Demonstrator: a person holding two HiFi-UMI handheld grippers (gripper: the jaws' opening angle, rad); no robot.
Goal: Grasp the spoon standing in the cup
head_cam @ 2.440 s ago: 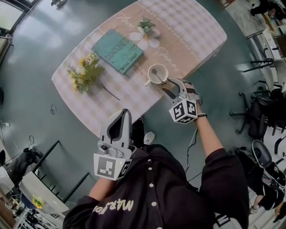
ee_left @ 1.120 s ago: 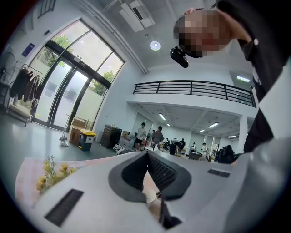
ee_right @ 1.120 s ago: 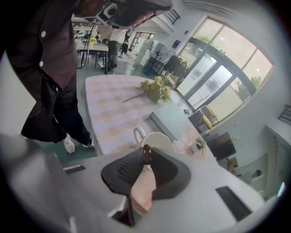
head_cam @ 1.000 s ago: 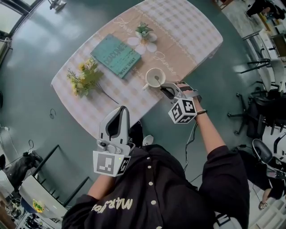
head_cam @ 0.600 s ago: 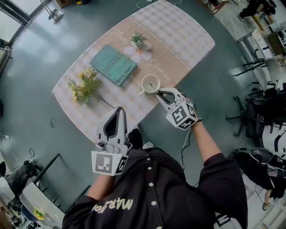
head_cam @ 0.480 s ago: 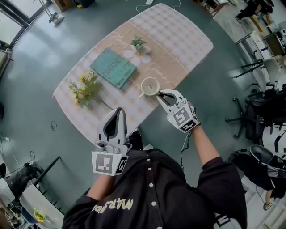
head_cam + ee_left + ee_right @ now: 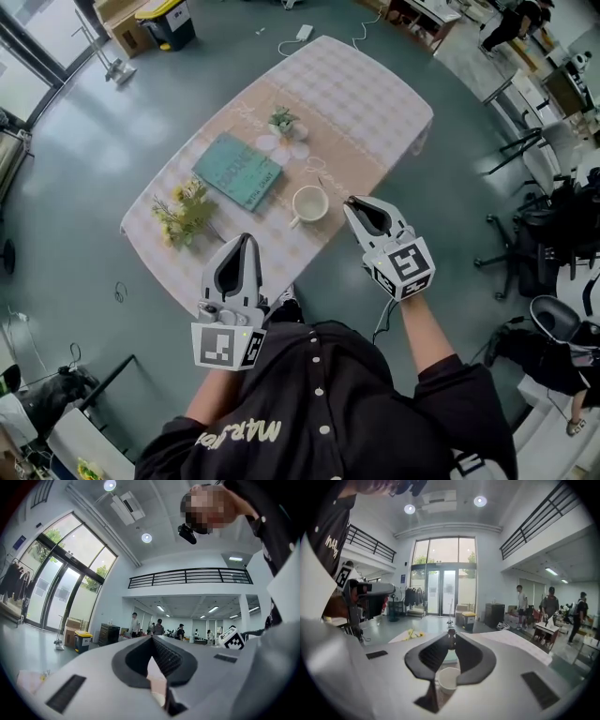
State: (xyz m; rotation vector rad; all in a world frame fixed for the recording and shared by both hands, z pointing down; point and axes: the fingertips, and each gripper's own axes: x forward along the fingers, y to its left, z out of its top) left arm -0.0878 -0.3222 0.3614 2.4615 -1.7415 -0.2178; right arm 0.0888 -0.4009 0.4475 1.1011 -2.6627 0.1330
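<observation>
By the near edge of the table (image 7: 367,92), the right gripper (image 7: 451,635) pinches the spoon (image 7: 451,643) with its tips, just outside the white cup (image 7: 447,680). The left gripper (image 7: 152,638) is closed and holds nothing.

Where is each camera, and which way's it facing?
Head view: on the person's head, facing down at the table; left gripper and right gripper show.
Left gripper view: on that gripper, facing across the hall; shut jaws show.
Right gripper view: on that gripper, facing over the cup; jaws pinch the spoon.
Shared: the cup.
</observation>
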